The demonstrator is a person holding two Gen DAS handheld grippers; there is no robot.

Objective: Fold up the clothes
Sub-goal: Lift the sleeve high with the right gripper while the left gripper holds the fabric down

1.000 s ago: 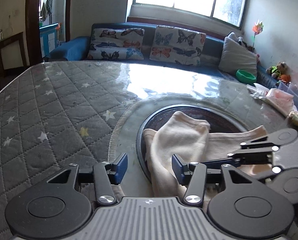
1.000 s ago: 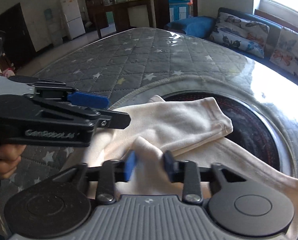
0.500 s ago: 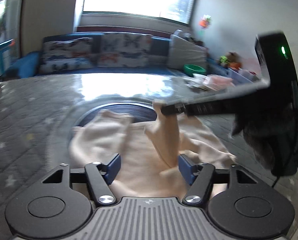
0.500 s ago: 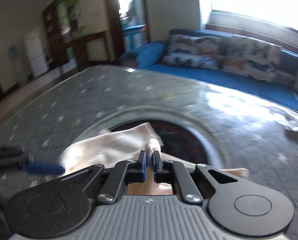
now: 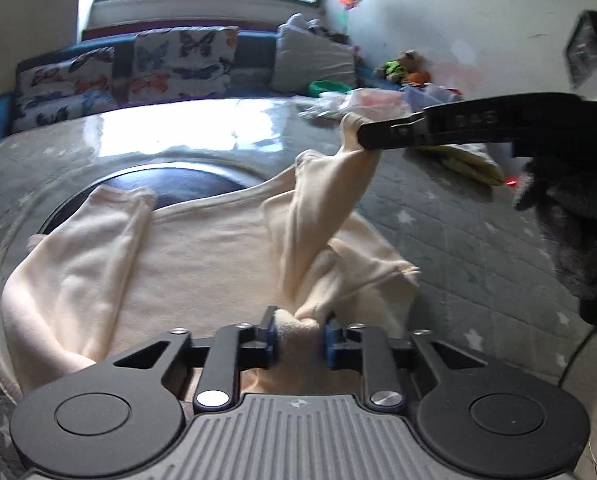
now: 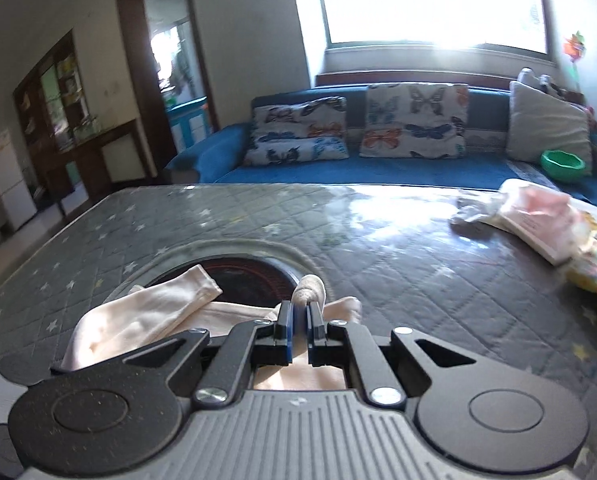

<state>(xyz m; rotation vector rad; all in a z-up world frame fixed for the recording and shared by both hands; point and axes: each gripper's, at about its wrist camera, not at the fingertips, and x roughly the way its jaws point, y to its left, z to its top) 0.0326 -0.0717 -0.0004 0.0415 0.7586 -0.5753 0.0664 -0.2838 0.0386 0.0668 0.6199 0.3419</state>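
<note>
A cream long-sleeved top (image 5: 202, 256) lies spread over the quilted grey table cover and the dark round hotplate (image 5: 166, 184). My left gripper (image 5: 298, 336) is closing, its blue pads pressing a bunched fold of the top near its right shoulder. My right gripper (image 6: 299, 330) is shut on the cuff of the right sleeve (image 6: 308, 286). In the left wrist view the right gripper (image 5: 364, 138) holds that sleeve (image 5: 322, 216) raised above the top. The other sleeve (image 6: 150, 312) lies folded across the body.
Folded clothes and a yellow cloth (image 6: 538, 220) sit at the table's right side. A blue sofa with butterfly cushions (image 6: 414, 120) and a green bowl (image 6: 562, 164) stand behind the table. A dark furry sleeve (image 5: 570, 232) is at the right.
My left gripper has shifted right over the top and closed on a fold of it. The right gripper pinched the sleeve cuff and lifted it up and to the right.
</note>
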